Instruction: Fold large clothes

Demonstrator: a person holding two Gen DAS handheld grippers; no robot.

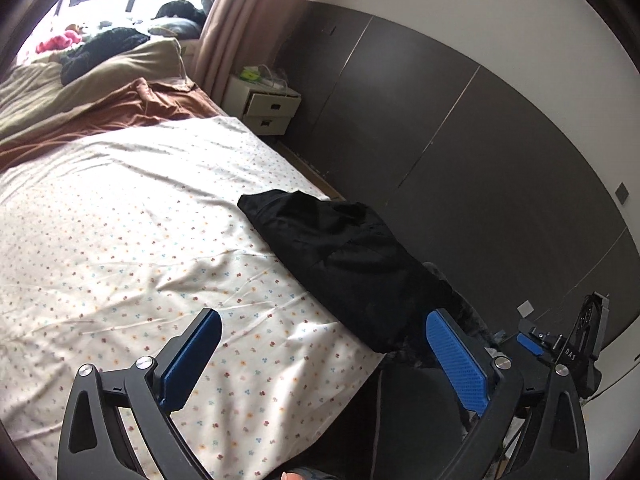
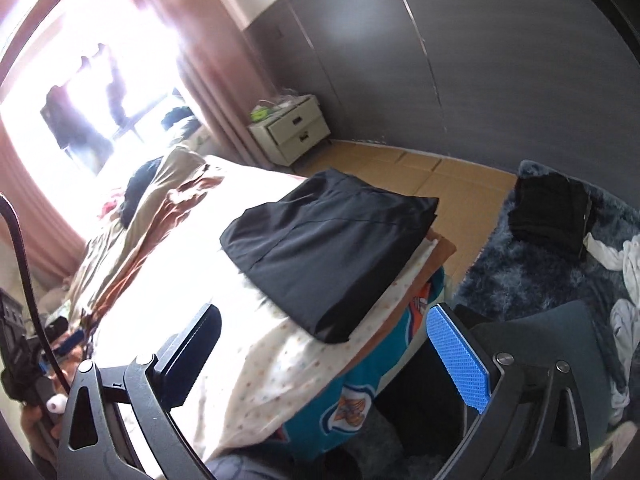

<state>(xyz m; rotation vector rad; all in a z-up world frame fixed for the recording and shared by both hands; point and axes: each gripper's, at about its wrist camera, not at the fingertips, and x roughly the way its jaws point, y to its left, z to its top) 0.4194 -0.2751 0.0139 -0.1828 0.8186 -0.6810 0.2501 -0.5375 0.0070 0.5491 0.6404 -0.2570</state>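
Observation:
A folded black garment (image 1: 340, 256) lies flat at the right edge of the bed, near its corner, on the flower-print sheet (image 1: 132, 220). The right wrist view shows the same black garment (image 2: 320, 244) as a neat rectangle on the bed's corner. My left gripper (image 1: 322, 354) is open above the sheet, short of the garment, with nothing between its blue pads. My right gripper (image 2: 324, 356) is open too, raised over the bed's edge below the garment, and empty. The other gripper (image 1: 560, 344) shows at the lower right of the left wrist view.
A brown blanket (image 1: 120, 112), a beige duvet (image 1: 80, 84) and dark clothes are piled at the bed's head. A white bedside cabinet (image 2: 292, 130) stands by the curtain. On a shaggy grey rug (image 2: 540, 272) lie a black pile (image 2: 552, 212) and white cloth (image 2: 628, 264).

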